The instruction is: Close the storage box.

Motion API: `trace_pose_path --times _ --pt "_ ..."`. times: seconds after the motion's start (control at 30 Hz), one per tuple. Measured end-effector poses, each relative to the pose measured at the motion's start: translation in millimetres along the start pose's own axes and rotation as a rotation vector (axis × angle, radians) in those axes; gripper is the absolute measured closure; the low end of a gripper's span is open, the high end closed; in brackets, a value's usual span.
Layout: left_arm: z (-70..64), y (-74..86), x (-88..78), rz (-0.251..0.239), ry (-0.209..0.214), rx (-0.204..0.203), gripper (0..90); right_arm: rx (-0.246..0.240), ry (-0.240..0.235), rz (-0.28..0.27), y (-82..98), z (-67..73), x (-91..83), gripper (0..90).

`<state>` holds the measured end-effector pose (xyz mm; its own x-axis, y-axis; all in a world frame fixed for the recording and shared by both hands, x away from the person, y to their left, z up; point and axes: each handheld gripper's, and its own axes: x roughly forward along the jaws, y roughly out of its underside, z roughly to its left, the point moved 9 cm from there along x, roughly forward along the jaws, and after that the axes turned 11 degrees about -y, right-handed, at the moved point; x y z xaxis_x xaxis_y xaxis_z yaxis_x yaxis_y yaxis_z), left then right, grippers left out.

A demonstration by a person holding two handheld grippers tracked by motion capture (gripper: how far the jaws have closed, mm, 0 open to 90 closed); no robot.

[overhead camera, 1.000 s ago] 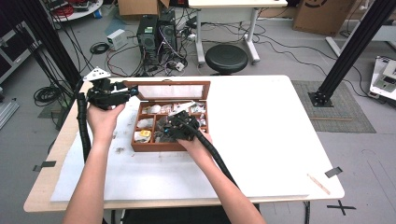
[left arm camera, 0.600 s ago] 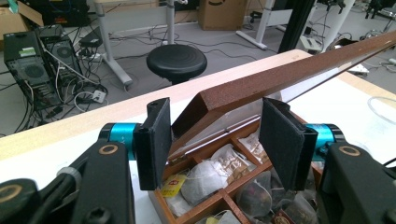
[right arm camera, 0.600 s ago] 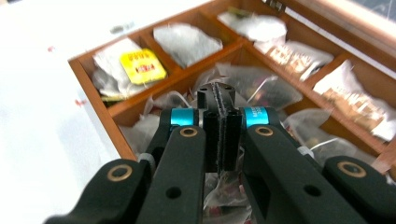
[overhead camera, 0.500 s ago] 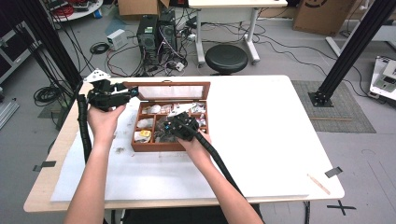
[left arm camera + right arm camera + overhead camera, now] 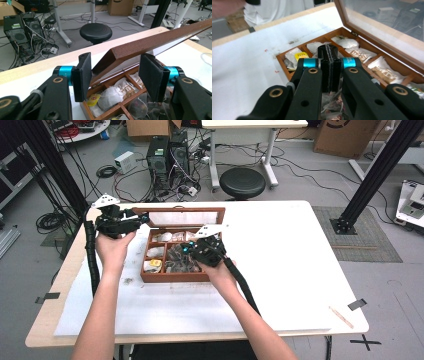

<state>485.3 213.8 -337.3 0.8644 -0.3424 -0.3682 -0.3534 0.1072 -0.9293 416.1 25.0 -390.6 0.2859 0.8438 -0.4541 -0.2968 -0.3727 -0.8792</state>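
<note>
A wooden tea box (image 5: 172, 277) stands on the white mat with its glass lid (image 5: 185, 217) raised. Its compartments hold tea bags (image 5: 359, 53), one with a yellow tag (image 5: 301, 55). My left gripper (image 5: 140, 220) is at the lid's left corner. In the left gripper view the brown lid frame (image 5: 150, 42) runs between the two pads (image 5: 82, 75), so my left gripper (image 5: 117, 75) is shut on it and holds it tilted. My right gripper (image 5: 184, 254) hovers over the box's middle compartments. Its jaws (image 5: 328, 50) are pressed together, and I see nothing between them.
The box sits left of centre on the white mat (image 5: 300, 270), which is bare to the right. A thin wooden stick (image 5: 341, 316) lies near the right front edge. Beyond the table are a black stool (image 5: 242, 182), computer towers (image 5: 167, 155) and floor cables.
My right gripper has risen slightly out of the box's compartments. The left gripper and the lid have stayed where they were.
</note>
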Motion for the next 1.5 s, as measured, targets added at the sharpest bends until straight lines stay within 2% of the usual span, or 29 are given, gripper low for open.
trace_pose_path --times 0.03,0.2,0.27,0.3,0.33,0.37,0.43,0.57,0.6,0.67,0.7,0.73,0.93,1.07,1.13,1.2,1.5 --pt "-0.1 0.0 -0.1 0.000 0.001 -0.001 44.2 0.002 -0.001 -0.022 -3.2 -1.4 -11.4 90.0" --pt "-0.2 0.0 0.0 -0.001 -0.001 -0.003 44.2 -0.012 0.014 -0.031 -5.2 -5.3 -30.5 90.0" --pt "0.0 -0.4 0.4 -0.003 -0.004 -0.006 44.2 -0.003 0.018 -0.043 -5.2 -8.7 -42.1 90.0" --pt "-0.1 -0.6 0.7 -0.005 -0.004 -0.009 44.2 -0.006 0.032 -0.046 -4.4 -13.1 -52.7 90.0" --pt "-0.1 -0.8 0.8 -0.006 -0.005 -0.010 44.2 -0.006 0.032 -0.046 -4.4 -13.1 -52.7 90.0" --pt "0.1 -0.9 0.9 -0.006 -0.007 -0.010 44.2 -0.004 0.042 -0.057 -3.2 -16.9 -63.4 90.0" --pt "0.3 -1.2 1.3 -0.008 -0.007 -0.010 44.2 -0.005 0.051 -0.057 -2.2 -18.3 -67.8 90.0" --pt "0.5 -1.3 1.4 -0.008 -0.006 -0.011 44.3 -0.022 0.111 -0.057 5.3 -29.9 -90.4 90.0" --pt "0.4 -1.4 1.5 -0.009 -0.007 -0.013 44.2 -0.022 0.129 -0.068 7.5 -34.0 -103.1 90.0" --pt "0.3 -1.9 1.9 -0.011 -0.009 -0.018 44.2 -0.021 0.132 -0.076 7.8 -35.1 -108.1 90.0" --pt "0.6 -2.2 2.3 -0.010 -0.010 -0.019 44.2 -0.018 0.140 -0.096 8.5 -37.3 -120.8 90.0" --pt "0.6 -2.2 2.3 -0.010 -0.010 -0.019 44.1 -0.018 0.140 -0.096 8.5 -37.3 -120.8 90.0" --pt "0.6 -2.2 2.4 -0.008 -0.012 -0.029 44.0 0.004 0.170 -0.142 16.5 -46.9 -150.2 90.0" --pt "1.1 -2.6 3.2 -0.009 -0.015 -0.032 44.0 0.023 0.185 -0.163 24.1 -54.7 -159.7 90.0" --pt "1.2 -3.0 3.6 -0.011 -0.015 -0.034 44.0 0.030 0.196 -0.151 28.2 -60.2 -161.4 90.0" --pt "1.2 -2.9 3.5 -0.010 -0.015 -0.035 43.9 0.057 0.207 -0.157 33.7 -68.2 -163.8 90.0" --pt "0.8 -2.2 3.1 -0.010 -0.013 -0.040 43.8 0.093 0.237 -0.160 44.2 -82.3 -169.5 90.0"
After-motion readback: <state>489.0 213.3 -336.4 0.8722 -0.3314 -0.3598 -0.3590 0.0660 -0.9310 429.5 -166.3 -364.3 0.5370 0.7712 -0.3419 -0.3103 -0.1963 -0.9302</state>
